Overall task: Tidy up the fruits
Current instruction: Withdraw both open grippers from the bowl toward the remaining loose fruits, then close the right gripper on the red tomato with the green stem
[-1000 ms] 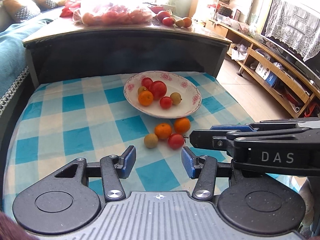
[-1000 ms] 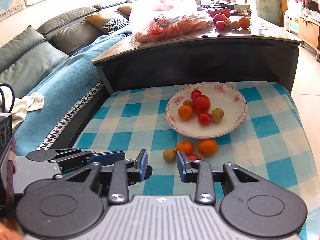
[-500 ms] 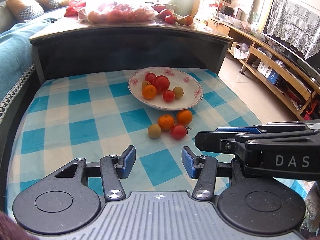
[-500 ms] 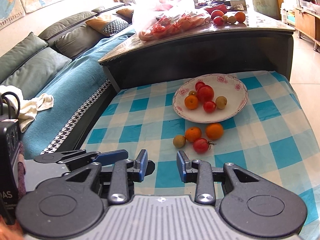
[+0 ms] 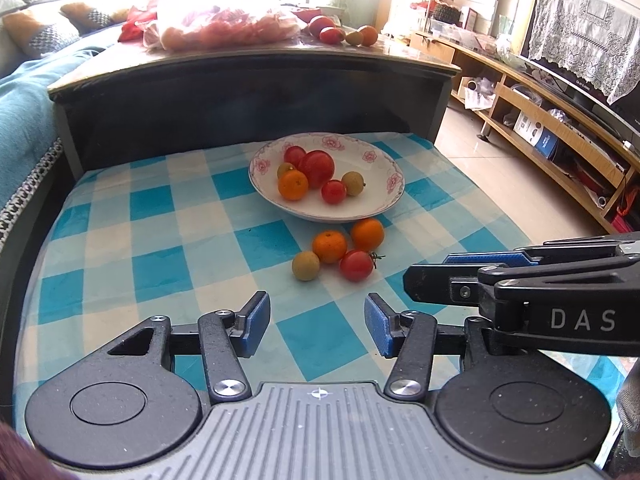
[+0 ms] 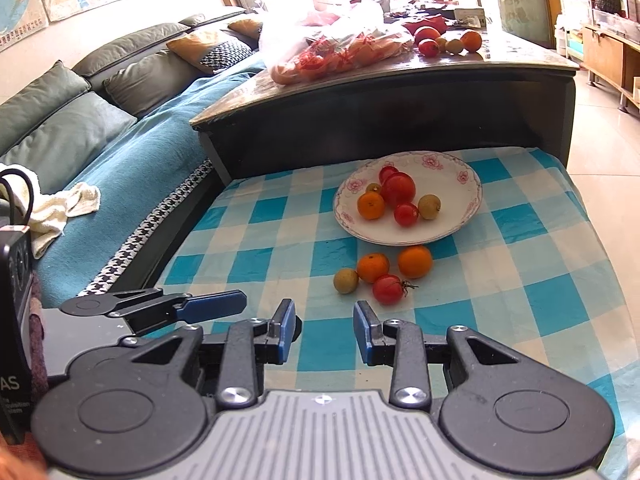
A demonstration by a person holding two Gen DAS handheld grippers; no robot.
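A white floral plate (image 5: pixel 384 196) (image 6: pixel 464 208) on the blue checked cloth holds several tomatoes, an orange and small tan fruits. In front of it lie two oranges (image 5: pixel 329 246) (image 6: pixel 415 261), a red tomato (image 5: pixel 356 265) (image 6: pixel 388 289) and a small tan fruit (image 5: pixel 305 265) (image 6: pixel 345 280). My left gripper (image 5: pixel 316 322) is open and empty, short of the loose fruits. My right gripper (image 6: pixel 324 330) is open and empty, just short of the tomato. The right gripper's fingers (image 5: pixel 480 276) show at the right of the left wrist view.
A dark raised table (image 5: pixel 248 80) stands behind the cloth with a bag of fruit (image 6: pixel 340 52) and loose fruits (image 6: pixel 448 40). A sofa with teal cover (image 6: pixel 120 148) lies left. Wooden shelving (image 5: pixel 560 148) stands right. The cloth's edge drops to floor at the right.
Both grippers have pulled back from the plate; the fruits now look farther away. The right gripper has uncovered the tomato. Jaws stay open.
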